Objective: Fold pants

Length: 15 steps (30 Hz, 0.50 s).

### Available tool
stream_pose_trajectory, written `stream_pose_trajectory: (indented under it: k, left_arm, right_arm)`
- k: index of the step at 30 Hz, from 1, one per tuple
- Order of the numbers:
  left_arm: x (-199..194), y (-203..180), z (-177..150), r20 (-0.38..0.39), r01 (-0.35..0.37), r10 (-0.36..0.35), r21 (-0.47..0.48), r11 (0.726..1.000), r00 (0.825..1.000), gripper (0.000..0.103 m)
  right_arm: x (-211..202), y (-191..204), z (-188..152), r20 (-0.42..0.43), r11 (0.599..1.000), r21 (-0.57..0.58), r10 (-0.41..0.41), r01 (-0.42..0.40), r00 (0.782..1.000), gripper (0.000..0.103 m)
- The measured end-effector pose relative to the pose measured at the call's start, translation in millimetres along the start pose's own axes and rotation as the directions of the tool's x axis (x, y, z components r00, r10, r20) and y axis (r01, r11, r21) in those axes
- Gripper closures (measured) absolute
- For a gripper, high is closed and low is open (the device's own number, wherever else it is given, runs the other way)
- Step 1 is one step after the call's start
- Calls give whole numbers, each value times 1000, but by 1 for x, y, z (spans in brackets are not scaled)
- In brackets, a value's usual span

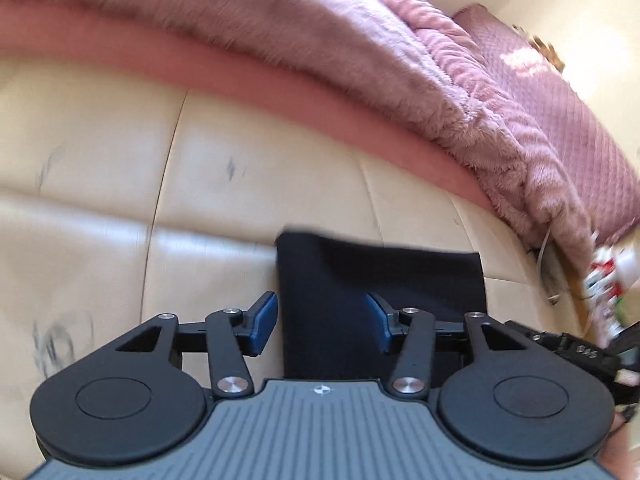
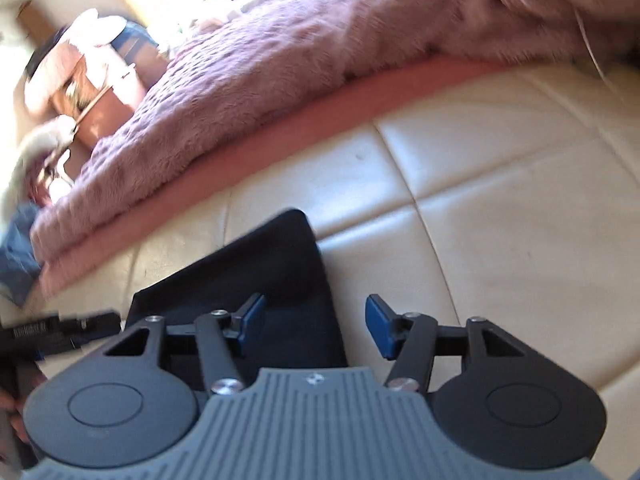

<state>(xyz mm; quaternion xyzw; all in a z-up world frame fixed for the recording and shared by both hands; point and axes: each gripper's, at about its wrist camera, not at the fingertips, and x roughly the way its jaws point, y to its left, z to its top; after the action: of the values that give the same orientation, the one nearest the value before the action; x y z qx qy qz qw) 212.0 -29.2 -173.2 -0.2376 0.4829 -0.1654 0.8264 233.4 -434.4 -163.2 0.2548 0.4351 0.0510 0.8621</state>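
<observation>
The black pants (image 1: 360, 280) lie folded into a small flat rectangle on the cream leather surface (image 1: 100, 200). My left gripper (image 1: 322, 322) is open and empty, its blue pads straddling the pants' left edge from just above. In the right wrist view the pants (image 2: 260, 272) lie low and left. My right gripper (image 2: 316, 326) is open and empty, straddling the pants' right edge. The other gripper (image 2: 52, 334) shows at the far left of the right wrist view, and likewise at the right edge of the left wrist view (image 1: 576, 348).
A pink furry blanket (image 1: 320, 48) over a pink mattress edge (image 1: 200, 64) runs behind the cream surface. Clutter sits at the far right (image 1: 604, 280). In the right wrist view an orange box with clothes (image 2: 88, 92) and blue fabric (image 2: 18, 256) lie at left.
</observation>
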Motion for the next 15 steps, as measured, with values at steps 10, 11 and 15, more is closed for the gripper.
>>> stream_pose_trajectory:
  k: [10,11,15]
  left_arm:
    - [18,27,-16,-31,132,-139,-162,978,990,43]
    - [20,29,-16,-25,143,-149,-176,974,988,43]
    - [27,29,-15,-20,157,-164,-196,968,986,50]
  right_arm:
    - [22,-37,-20,-34,964,220,160,-149,987,56]
    - [25,-38,-19,-36,960,227,175,-163,984,56]
    - [38,-36,-18,-49,948,226,239,-223,970,63]
